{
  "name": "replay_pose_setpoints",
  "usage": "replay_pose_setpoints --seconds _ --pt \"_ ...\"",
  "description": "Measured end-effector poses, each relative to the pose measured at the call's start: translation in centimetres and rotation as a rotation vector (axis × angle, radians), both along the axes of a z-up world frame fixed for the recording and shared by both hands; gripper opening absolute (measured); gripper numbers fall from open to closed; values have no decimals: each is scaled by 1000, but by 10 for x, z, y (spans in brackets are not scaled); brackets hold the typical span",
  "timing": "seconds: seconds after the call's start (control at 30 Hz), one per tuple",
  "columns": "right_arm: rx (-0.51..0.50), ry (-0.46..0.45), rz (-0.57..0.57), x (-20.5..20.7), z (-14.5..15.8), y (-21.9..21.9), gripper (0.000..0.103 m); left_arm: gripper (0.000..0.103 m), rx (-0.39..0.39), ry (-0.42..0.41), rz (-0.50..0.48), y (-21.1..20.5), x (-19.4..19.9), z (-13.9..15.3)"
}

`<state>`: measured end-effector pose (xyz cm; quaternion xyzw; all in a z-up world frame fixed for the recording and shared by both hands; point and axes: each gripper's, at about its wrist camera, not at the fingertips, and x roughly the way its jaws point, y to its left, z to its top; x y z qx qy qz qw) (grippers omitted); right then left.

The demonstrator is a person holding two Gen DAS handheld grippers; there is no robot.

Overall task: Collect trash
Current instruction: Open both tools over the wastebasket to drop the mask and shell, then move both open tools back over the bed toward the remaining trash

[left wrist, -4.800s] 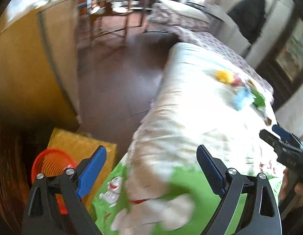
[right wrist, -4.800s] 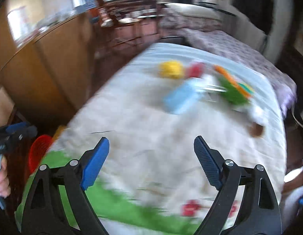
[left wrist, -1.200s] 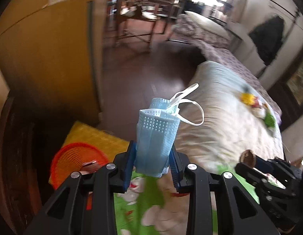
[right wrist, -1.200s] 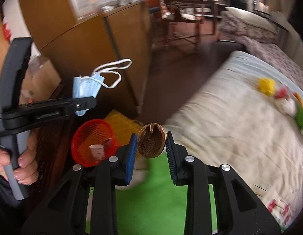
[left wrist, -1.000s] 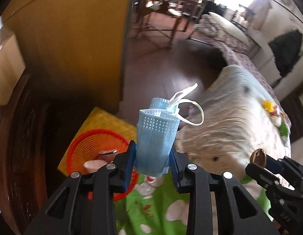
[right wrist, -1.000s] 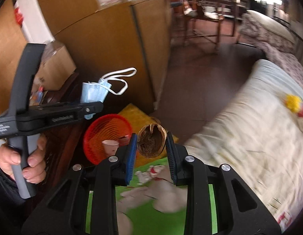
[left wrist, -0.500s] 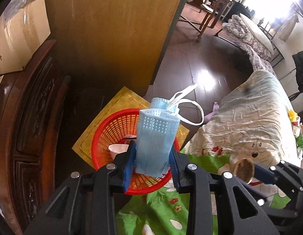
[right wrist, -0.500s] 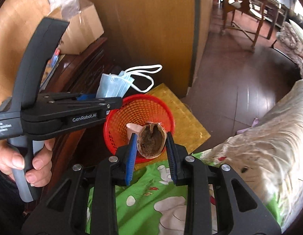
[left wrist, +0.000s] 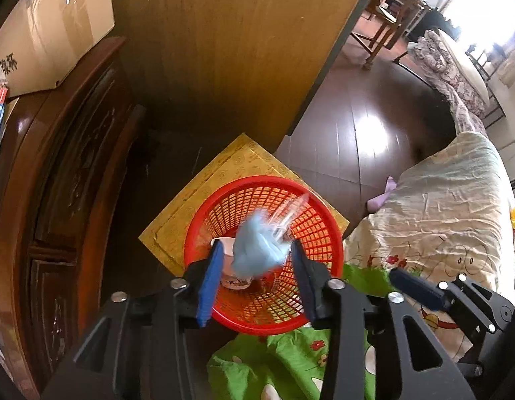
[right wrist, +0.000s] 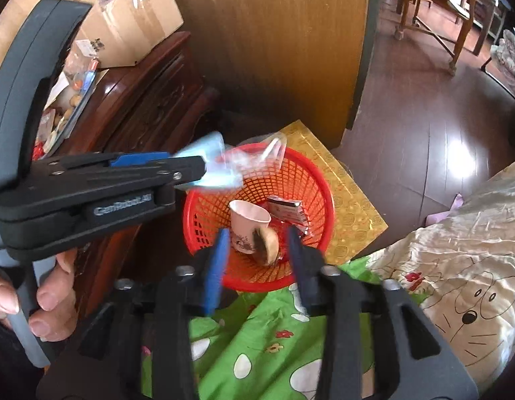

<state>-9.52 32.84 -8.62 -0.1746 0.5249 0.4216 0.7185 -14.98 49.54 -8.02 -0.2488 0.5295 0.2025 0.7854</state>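
Observation:
A red mesh basket (left wrist: 310,200) stands on a yellow mat below both grippers; it also shows in the right wrist view (right wrist: 320,183). My left gripper (left wrist: 256,270) has its jaws parted, and a blurred blue face mask (left wrist: 257,250) is loose between them over the basket; the mask also shows in the right wrist view (right wrist: 217,166). My right gripper (right wrist: 257,253) has its jaws parted, and a brown walnut shell (right wrist: 267,243) is loose between them over the basket. A paper cup (right wrist: 247,223) and a red-white wrapper (right wrist: 287,210) lie in the basket.
A dark carved wooden cabinet (left wrist: 57,200) stands left of the basket, with a cardboard box (right wrist: 131,23) on top. A wooden partition (left wrist: 224,50) rises behind. The bed with a cream and green quilt (left wrist: 440,216) is at the right. A yellow mat (right wrist: 354,213) lies on the dark floor.
Both grippers moved from the bed to above the red basket. Both have just opened; the mask and the walnut shell have come loose from the pads.

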Motion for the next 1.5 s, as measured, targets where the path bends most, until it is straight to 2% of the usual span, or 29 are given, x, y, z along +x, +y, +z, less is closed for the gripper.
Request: replay_pose_setpoints --seconds 0.03,0.3,0.63,0.83,0.93,1.17,1.37,1.5 --pt "0 6 -4 2 -1 -2 48 51 2 0 5 1 0 0" --pt "19 28 -62 12 2 -17 48 51 3 1 -7 -5 1 3" --pt "85 28 -119 18 22 -45 48 58 38 -25 -45 -22 11 25" --pt "194 27 -181 20 50 -89 50 69 54 -58 -86 -44 22 45" --pt "239 -6 -222 22 66 -116 53 71 62 -64 -120 -61 31 52" --pt "266 -57 -322 31 80 -168 55 74 84 -71 -198 -105 48 64" --pt "279 -97 -414 40 85 -215 62 79 115 -83 -246 -135 59 77" --pt "281 -138 -493 42 89 -244 78 81 136 -81 -272 -155 66 81"
